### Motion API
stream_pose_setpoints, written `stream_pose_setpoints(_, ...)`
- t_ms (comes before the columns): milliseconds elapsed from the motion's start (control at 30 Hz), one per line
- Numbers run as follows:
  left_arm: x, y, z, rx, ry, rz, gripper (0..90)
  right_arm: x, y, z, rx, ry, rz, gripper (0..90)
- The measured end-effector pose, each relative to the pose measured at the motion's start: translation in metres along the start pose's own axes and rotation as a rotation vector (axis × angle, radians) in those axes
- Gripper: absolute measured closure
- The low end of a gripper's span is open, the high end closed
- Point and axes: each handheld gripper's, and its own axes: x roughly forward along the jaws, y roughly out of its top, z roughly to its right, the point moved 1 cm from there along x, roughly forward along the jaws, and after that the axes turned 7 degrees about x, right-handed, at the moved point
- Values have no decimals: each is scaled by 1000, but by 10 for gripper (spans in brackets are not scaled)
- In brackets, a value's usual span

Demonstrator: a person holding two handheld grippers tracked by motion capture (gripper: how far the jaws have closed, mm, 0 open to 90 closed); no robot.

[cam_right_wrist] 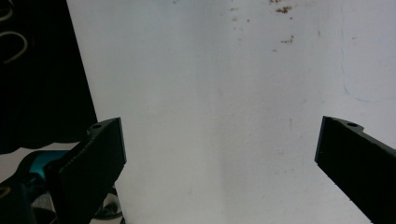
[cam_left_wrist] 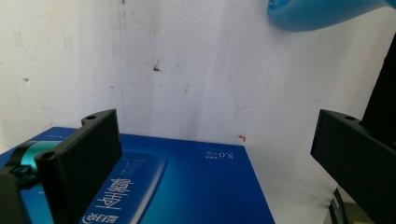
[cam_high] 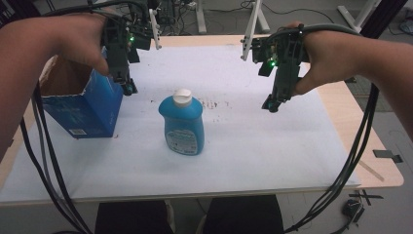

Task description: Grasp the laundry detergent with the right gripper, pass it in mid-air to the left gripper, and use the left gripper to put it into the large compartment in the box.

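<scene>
Glossy blue plastic bottle [cam_high: 181, 126] with a matt white cap; printed cardboard box [cam_high: 83, 105], brown inside; matt white sheet [cam_high: 253, 146] over the pale wood bench [cam_high: 384, 170].

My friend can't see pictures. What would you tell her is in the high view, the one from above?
A blue bottle with a white cap stands upright in the middle of a white-covered table. A person's hands hold two black grippers above it, both open: the left gripper beside an open blue box, the right gripper over bare table.
</scene>
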Motion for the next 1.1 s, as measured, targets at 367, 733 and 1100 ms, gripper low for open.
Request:
stream_pose_setpoints(367,0,2,5,33,4,8,17,15,-10,-32,49,84,218,12)
stream_pose_setpoints(733,-1,-1,4,41,8,24,17,41,-15,-47,102,122,449,12)
stream_pose_setpoints(1100,-1,-3,4,49,10,23,18,72,-4,-50,133,169,594,11)
